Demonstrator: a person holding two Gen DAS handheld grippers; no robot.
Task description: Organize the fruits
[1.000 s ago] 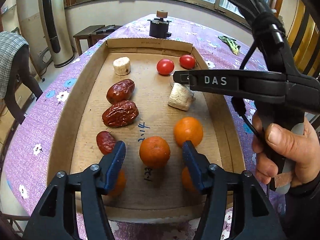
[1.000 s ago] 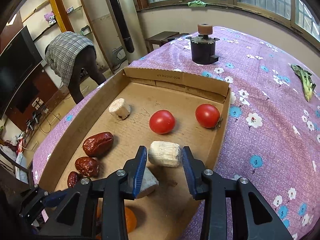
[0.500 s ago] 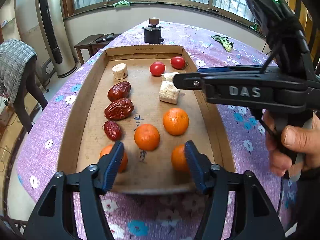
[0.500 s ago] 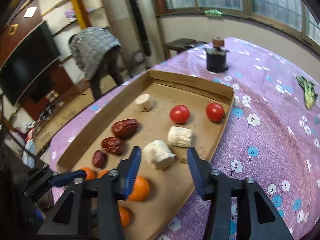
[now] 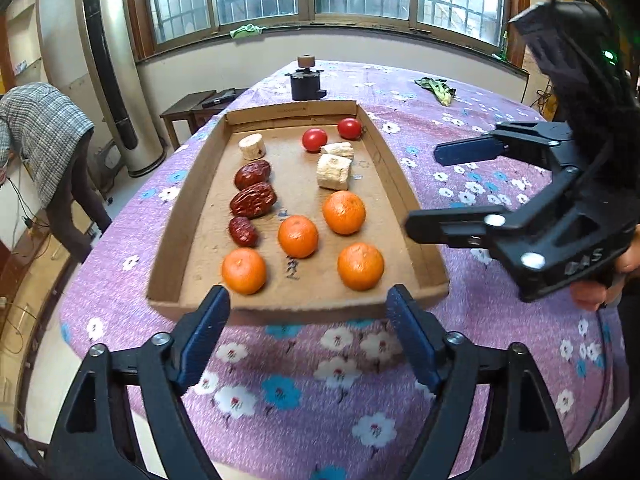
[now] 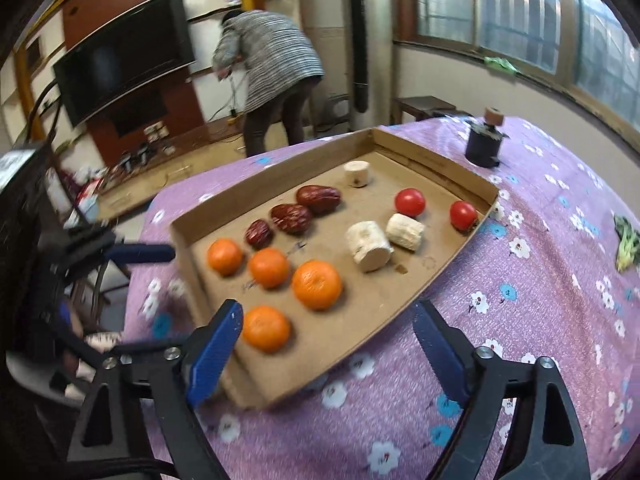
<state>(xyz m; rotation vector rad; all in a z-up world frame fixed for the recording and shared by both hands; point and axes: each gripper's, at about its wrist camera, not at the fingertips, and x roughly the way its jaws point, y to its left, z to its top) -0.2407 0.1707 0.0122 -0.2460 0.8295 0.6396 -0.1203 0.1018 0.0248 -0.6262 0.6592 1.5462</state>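
Both grippers have pulled back off the cardboard tray (image 5: 404, 196): the left gripper (image 5: 308, 344) and right gripper (image 6: 326, 350) hang spread and empty before its near edge. Inside, oranges (image 5: 298, 236) sit nearest, dates (image 5: 253, 200) left, tomatoes (image 5: 314, 139) farthest; the sorting looks finished.

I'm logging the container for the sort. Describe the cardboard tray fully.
The cardboard tray is a shallow, open-topped brown box with low upright walls and pen marks on its floor. It lies flat on the purple floral tablecloth, holding four oranges, three red dates, two tomatoes and three pale chunks. Neither gripper touches it.
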